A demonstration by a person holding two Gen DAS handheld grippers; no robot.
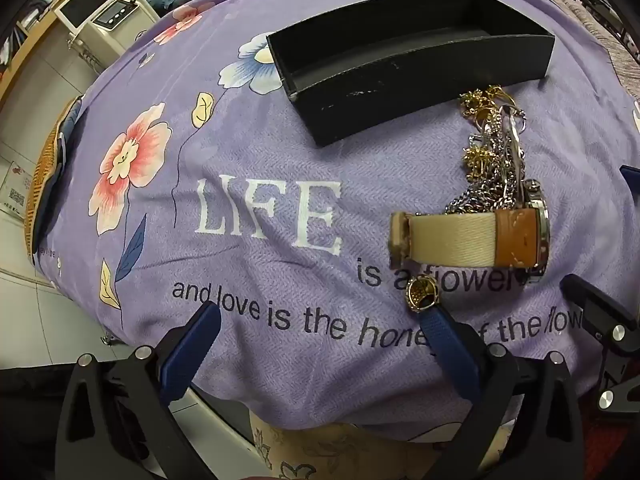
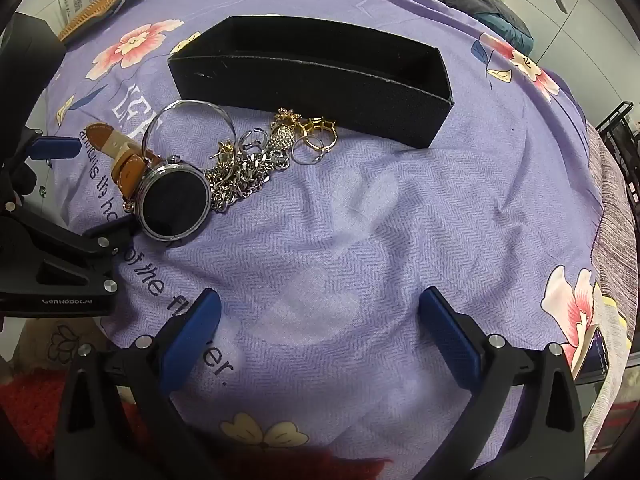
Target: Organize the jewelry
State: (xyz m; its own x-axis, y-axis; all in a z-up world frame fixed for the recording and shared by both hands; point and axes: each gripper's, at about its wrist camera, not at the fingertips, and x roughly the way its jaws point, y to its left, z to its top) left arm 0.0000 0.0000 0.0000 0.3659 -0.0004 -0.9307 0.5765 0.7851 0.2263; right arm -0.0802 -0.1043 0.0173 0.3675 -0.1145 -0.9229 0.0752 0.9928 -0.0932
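Observation:
A long black open box (image 1: 408, 64) lies on the purple flowered cloth; it also shows in the right wrist view (image 2: 320, 76). In front of it lies a jewelry heap: a watch (image 2: 176, 204) with a tan and cream strap (image 1: 468, 240), silver chains (image 2: 248, 176), a silver bangle (image 2: 188, 120), gold rings (image 2: 318, 134). A small gold ring (image 1: 422, 294) sits just at the tip of my left gripper's right finger. My left gripper (image 1: 320, 316) is open and holds nothing. My right gripper (image 2: 320, 300) is open and empty above bare cloth, to the right of the heap.
The purple cloth (image 1: 256, 184) with printed words covers a round-looking table whose edge falls off at the left. A white machine with a screen (image 1: 100, 12) stands beyond at the left. The left gripper's body (image 2: 52, 256) shows at the left of the right wrist view.

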